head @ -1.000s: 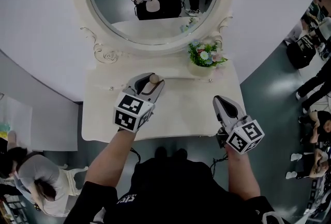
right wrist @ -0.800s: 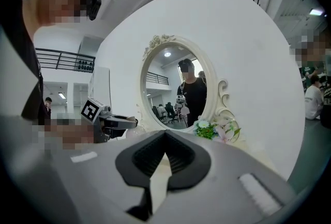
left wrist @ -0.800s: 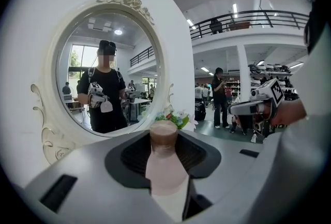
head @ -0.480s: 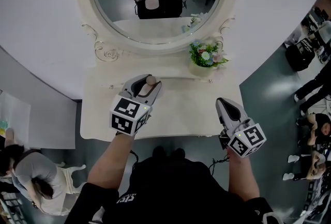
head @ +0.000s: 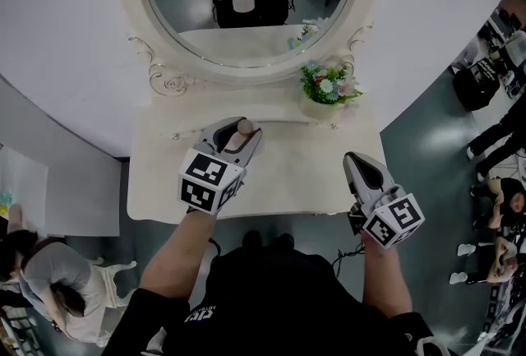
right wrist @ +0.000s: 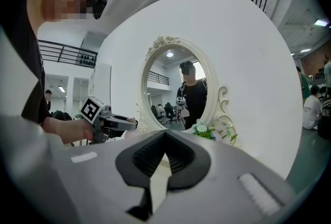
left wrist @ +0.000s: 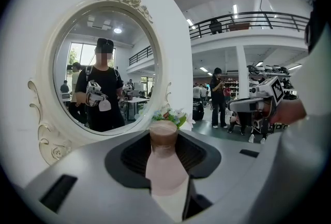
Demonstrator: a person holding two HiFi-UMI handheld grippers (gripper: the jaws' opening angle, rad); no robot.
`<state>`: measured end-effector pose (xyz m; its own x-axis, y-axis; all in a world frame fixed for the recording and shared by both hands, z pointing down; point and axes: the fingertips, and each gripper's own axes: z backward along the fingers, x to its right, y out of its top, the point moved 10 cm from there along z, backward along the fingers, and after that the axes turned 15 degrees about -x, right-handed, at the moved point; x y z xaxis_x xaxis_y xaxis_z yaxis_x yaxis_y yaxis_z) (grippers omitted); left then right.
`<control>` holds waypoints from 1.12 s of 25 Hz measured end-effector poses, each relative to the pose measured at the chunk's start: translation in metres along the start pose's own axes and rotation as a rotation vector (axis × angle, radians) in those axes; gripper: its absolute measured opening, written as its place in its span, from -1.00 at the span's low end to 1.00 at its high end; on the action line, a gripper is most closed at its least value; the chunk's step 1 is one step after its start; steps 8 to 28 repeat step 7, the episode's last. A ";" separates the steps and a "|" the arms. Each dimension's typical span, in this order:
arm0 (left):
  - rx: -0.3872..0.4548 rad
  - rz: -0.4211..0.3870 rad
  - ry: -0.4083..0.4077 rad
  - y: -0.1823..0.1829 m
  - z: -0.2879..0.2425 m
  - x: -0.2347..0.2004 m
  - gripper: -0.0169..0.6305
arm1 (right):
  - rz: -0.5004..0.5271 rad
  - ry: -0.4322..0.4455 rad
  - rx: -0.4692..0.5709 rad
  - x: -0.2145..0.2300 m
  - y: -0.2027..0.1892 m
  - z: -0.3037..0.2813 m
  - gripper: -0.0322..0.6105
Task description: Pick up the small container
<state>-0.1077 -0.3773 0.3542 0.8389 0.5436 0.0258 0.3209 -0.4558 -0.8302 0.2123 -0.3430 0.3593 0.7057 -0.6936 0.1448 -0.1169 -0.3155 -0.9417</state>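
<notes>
The small container (head: 244, 127) is a pale pink bottle with a brown cap. My left gripper (head: 237, 126) is shut on it and holds it above the cream dressing table (head: 304, 178), in front of the mirror. In the left gripper view the container (left wrist: 164, 163) stands upright between the dark pads (left wrist: 135, 155), with its cap past the tips. My right gripper (head: 355, 159) hovers over the table's right front part. Its jaws are closed with nothing between them, and their tips (right wrist: 164, 134) meet. The left gripper (right wrist: 120, 123) also shows at the left of the right gripper view.
An oval mirror (head: 246, 25) in an ornate white frame stands at the table's back and reflects the person and both grippers. A white pot of flowers (head: 327, 91) sits at the back right. People stand and sit on the floor around, right (head: 501, 198) and lower left (head: 62, 288).
Almost nothing has changed. My left gripper keeps its hold on the container and has shifted only slightly, and the right gripper stays where it was.
</notes>
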 end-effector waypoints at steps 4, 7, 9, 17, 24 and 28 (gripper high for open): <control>0.000 -0.003 -0.003 0.000 0.002 -0.001 -0.49 | -0.004 -0.002 0.005 -0.001 0.001 0.000 -0.87; 0.001 -0.006 -0.005 0.001 0.002 -0.001 -0.49 | -0.007 -0.007 0.007 -0.001 0.002 0.000 -0.87; 0.001 -0.006 -0.005 0.001 0.002 -0.001 -0.49 | -0.007 -0.007 0.007 -0.001 0.002 0.000 -0.87; 0.001 -0.006 -0.005 0.001 0.002 -0.001 -0.49 | -0.007 -0.007 0.007 -0.001 0.002 0.000 -0.87; 0.001 -0.006 -0.005 0.001 0.002 -0.001 -0.49 | -0.007 -0.007 0.007 -0.001 0.002 0.000 -0.87; 0.001 -0.006 -0.005 0.001 0.002 -0.001 -0.49 | -0.007 -0.007 0.007 -0.001 0.002 0.000 -0.87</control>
